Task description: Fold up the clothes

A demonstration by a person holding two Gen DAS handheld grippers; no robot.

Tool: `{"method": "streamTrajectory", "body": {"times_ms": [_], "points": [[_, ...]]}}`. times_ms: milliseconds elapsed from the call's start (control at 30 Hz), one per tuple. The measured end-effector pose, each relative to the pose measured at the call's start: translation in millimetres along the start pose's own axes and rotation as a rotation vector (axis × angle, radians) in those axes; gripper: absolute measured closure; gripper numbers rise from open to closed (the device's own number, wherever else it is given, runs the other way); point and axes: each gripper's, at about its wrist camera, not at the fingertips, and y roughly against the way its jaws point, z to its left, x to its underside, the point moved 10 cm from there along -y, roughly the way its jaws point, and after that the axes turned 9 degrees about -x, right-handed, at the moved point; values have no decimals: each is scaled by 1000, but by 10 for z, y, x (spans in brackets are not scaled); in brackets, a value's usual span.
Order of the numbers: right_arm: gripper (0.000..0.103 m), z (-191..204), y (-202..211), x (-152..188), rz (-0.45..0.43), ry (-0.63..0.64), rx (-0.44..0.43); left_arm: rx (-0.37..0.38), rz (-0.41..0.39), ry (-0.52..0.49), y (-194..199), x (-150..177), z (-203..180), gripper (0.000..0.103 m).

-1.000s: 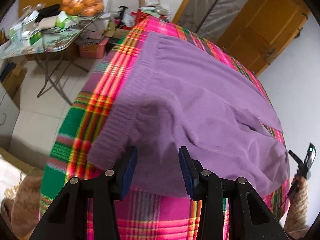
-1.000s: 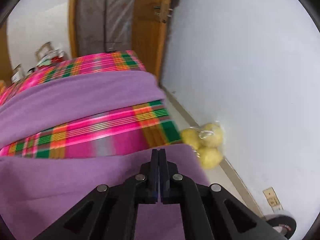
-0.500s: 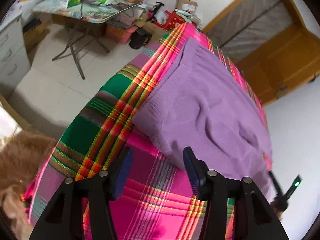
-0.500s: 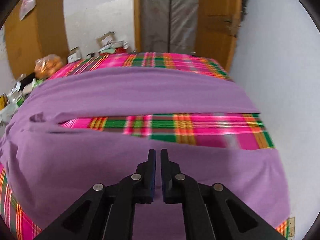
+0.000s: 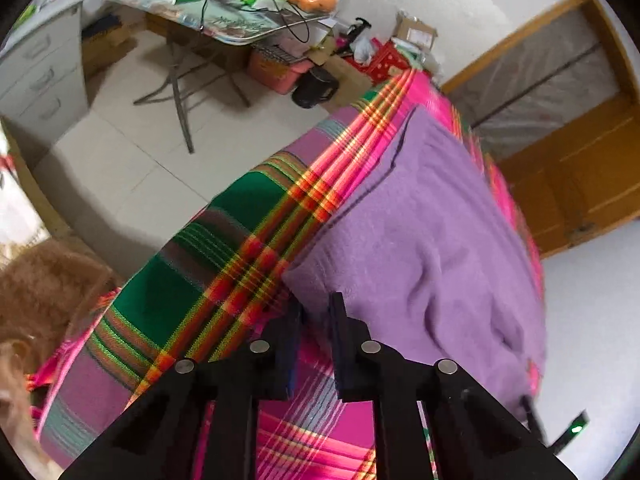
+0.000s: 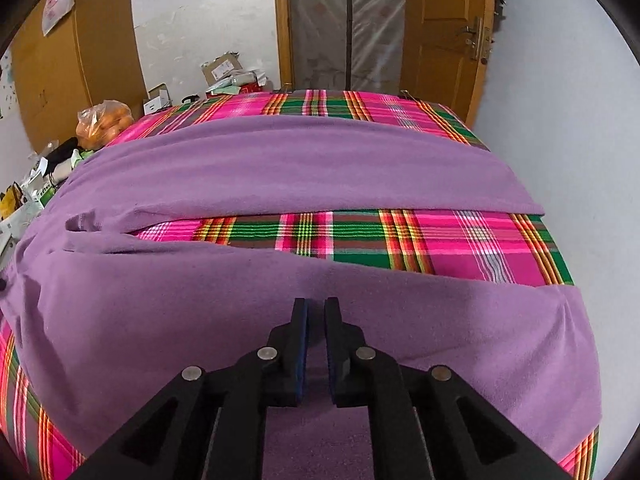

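Folding well means the left gripper (image 5: 314, 316), its fingers closing at the near corner of the purple garment (image 5: 424, 240) spread over the plaid blanket (image 5: 224, 248), must bite cloth only. Whether they have it is unclear. The right gripper (image 6: 315, 312), fingers opening with nothing pinched, hangs over the garment's near part.
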Motion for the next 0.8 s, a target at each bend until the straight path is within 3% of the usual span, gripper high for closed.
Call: {"method": "streamTrajectory", "body": {"times_ms": [200, 400, 500, 800], "points": [[90, -36, 2, 17, 4, -6, 5, 31, -53, 65, 115, -129, 187, 94], [90, -15, 20, 26, 11, 12, 22, -50, -53, -52, 30, -71, 100, 93], [90, 34, 26, -12, 12, 24, 9, -61, -34, -51, 32, -115, 134, 84], [89, 332, 87, -481, -34, 109, -52, -92, -141, -96, 303, -523, 84, 77]]}}
